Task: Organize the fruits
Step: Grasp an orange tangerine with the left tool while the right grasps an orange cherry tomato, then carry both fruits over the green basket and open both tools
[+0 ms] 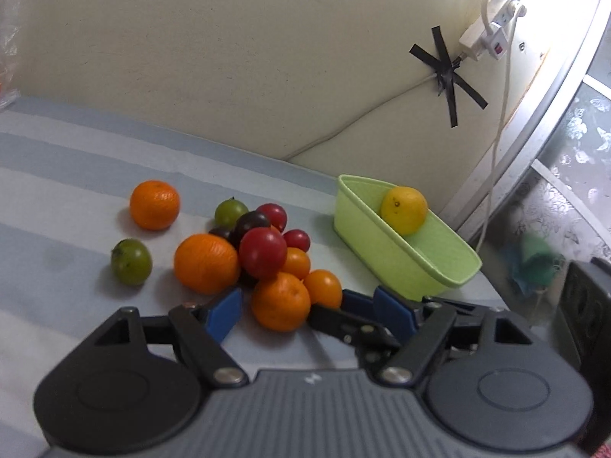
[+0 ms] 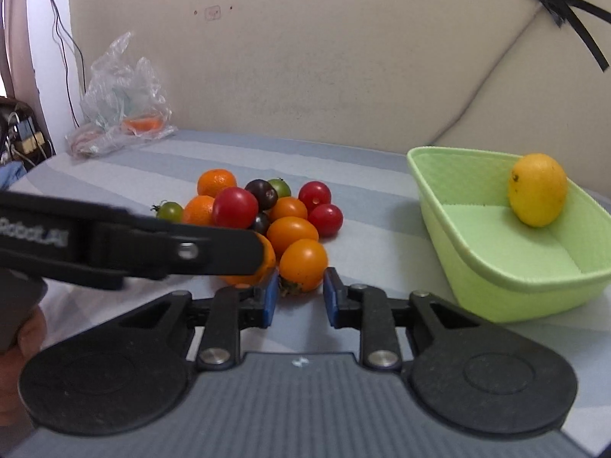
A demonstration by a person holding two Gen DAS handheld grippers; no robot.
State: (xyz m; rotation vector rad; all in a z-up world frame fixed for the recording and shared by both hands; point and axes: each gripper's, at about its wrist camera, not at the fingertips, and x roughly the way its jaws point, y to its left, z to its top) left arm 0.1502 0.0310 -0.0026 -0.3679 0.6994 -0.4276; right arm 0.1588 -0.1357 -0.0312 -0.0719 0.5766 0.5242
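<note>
We see a heap of oranges, red, green and dark tomatoes [image 1: 263, 253] on a blue-striped cloth [image 1: 76, 175], with a lemon [image 1: 404, 210] lying in the light-green basket [image 1: 385, 263] to the right, well apart from the heap. Our left gripper [image 1: 309, 307] stands spread, an orange [image 1: 280, 301] between its blue pads, untouched. Our right gripper [image 2: 299, 297] is narrowly parted just behind an orange tomato [image 2: 303, 265], pinching nothing.
</note>
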